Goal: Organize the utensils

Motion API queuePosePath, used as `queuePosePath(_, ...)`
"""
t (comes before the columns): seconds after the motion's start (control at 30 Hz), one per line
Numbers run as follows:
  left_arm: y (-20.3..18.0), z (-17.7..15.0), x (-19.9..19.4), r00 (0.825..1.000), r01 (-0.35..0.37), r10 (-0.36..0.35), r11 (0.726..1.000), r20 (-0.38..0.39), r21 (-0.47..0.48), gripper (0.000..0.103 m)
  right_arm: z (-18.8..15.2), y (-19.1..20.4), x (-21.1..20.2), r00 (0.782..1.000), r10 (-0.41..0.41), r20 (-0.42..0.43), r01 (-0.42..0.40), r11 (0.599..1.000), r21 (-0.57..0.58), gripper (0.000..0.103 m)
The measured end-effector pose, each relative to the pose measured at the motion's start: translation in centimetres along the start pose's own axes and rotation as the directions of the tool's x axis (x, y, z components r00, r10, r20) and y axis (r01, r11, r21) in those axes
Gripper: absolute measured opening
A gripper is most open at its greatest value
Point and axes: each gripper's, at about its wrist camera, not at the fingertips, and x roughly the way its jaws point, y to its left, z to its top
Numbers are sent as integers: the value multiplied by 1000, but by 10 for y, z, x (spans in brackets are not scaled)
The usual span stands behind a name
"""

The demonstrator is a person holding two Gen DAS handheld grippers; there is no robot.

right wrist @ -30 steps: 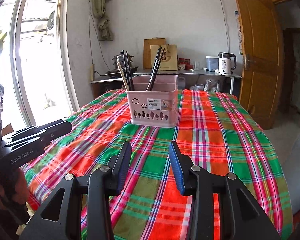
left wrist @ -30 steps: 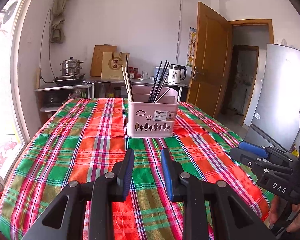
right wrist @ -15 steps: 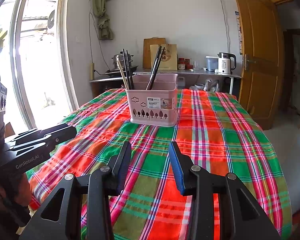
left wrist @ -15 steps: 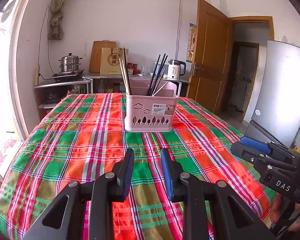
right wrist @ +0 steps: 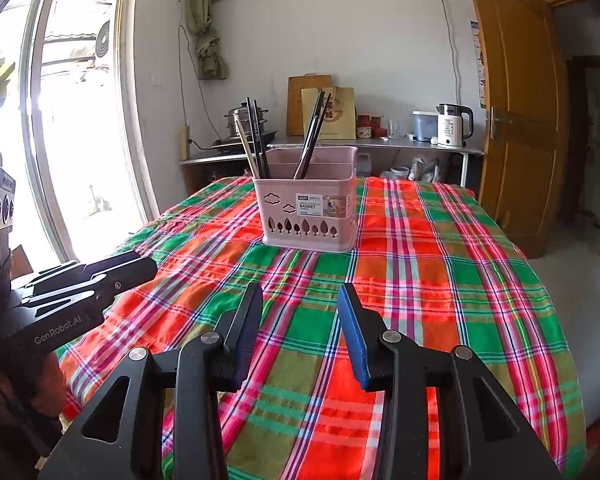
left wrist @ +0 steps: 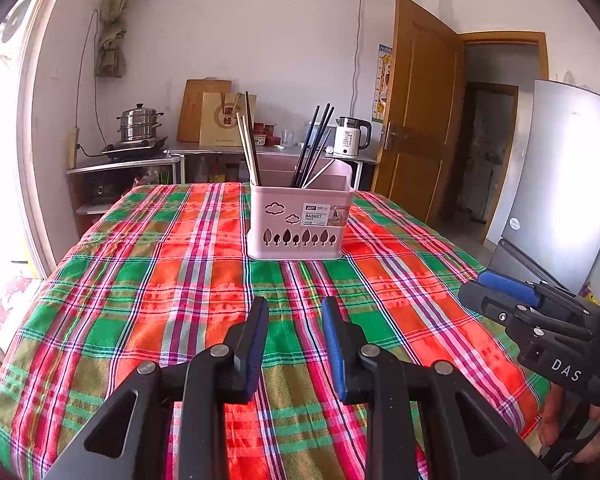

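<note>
A pink plastic basket sits on the table near the middle of both views, slightly above centre. It is boxy with rounded corners, smooth walls, cloud and tree shapes cut through its front, and a paper label stuck on the right of that face. Thin straight chopsticks stand tilted inside it: pale wooden chopsticks in the left part with a dark one beside them, and glossy black chopsticks leaning right in the middle part.

The table is covered by a woven plaid tablecloth in red, green and pink bands, its cloth lying in soft ripples.

The left gripper fills the lower centre of its own view, matte black with blue ribbed pads, its fingers spread with nothing between them, hovering above the cloth well short of the basket. The right gripper sits likewise in the lower centre of its view, fingers parted wide and empty.

In the background, upper right, a steel counter carries a white kettle.
</note>
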Motion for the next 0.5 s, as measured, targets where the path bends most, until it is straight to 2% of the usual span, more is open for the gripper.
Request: queuePosePath(0.5, 0, -1, -1, 1000, 2, -2, 1000, -6, 1, 27, 0, 2, 2, 1000, 6, -10, -6, 1000, -1, 40)
